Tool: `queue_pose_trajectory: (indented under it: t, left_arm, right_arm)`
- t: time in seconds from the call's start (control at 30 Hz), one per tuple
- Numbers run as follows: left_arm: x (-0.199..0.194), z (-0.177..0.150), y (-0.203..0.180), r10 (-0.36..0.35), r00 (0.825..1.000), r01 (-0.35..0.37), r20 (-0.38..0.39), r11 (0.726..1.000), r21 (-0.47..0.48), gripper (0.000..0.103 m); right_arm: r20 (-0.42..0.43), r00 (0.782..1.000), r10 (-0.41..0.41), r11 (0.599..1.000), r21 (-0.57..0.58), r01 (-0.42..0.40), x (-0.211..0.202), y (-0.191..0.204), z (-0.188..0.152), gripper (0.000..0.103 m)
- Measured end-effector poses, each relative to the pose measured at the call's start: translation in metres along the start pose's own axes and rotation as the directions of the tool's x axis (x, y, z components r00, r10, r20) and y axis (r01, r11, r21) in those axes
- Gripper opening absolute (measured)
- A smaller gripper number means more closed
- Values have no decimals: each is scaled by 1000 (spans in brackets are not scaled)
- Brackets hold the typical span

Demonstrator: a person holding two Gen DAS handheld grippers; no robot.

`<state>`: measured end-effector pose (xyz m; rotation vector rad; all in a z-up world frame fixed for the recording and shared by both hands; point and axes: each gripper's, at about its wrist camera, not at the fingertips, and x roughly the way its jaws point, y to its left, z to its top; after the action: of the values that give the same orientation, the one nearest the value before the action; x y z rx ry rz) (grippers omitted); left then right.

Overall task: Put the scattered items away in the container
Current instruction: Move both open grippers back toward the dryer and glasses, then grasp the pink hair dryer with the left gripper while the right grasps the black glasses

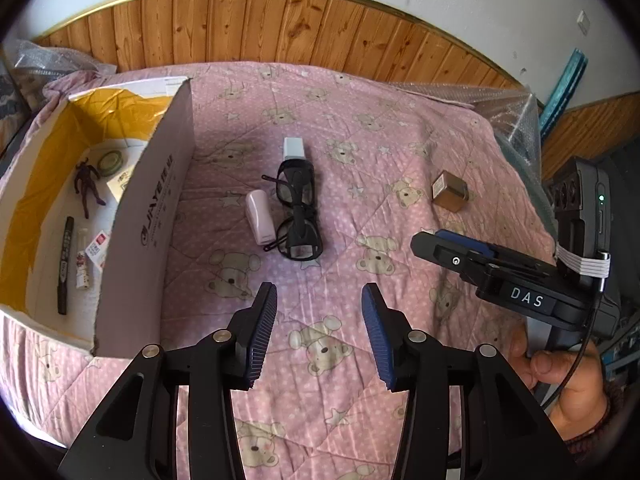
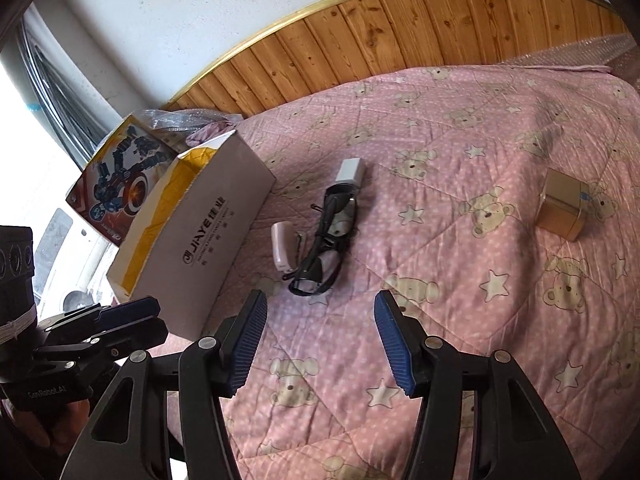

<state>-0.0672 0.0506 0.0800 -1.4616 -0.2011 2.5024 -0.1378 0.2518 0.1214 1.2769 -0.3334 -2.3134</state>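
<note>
On the pink bear-print quilt [image 1: 360,360] lie black glasses [image 1: 298,210], a small pink device [image 1: 260,216] touching their left side, and a white block [image 1: 295,148] just beyond them. A gold box [image 1: 449,191] sits apart on the right. The white cardboard container [image 1: 152,216] with a yellow lining stands at the left and holds a purple figure [image 1: 88,188], a green tin [image 1: 110,161] and a black marker [image 1: 65,264]. My left gripper [image 1: 319,328] hovers open and empty short of the glasses. My right gripper [image 2: 320,340] is open and empty too, with the glasses [image 2: 324,248] ahead and the gold box [image 2: 562,208] far right.
A wood-panelled wall [image 1: 280,28] runs behind the bed. Bubble wrap [image 1: 508,108] lies at the far right edge of the quilt. A toy carton with a robot picture [image 2: 116,184] leans behind the container [image 2: 208,232]. A hand [image 1: 560,384] grips the right tool's handle.
</note>
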Motion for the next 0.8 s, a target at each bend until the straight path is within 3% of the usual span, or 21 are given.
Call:
queue_pose_trajectory:
  t: [0.33,0.57,0.8]
  left_arm:
    - [75,37,26,62,997,-66,-35,992,-110,47]
    - [118,51,47,96,994,-105,-57,979,-177,47]
    - [148,44,71,110,989,-130,-102,968,-213,48]
  right_arm:
    - [31,997,-70,989,136,65,3,-62,20,63]
    - [-27,1000,8,999,36,-7,46,-20,38,63]
    - [-124,992,-20,998,-54,14,112,13,56,63]
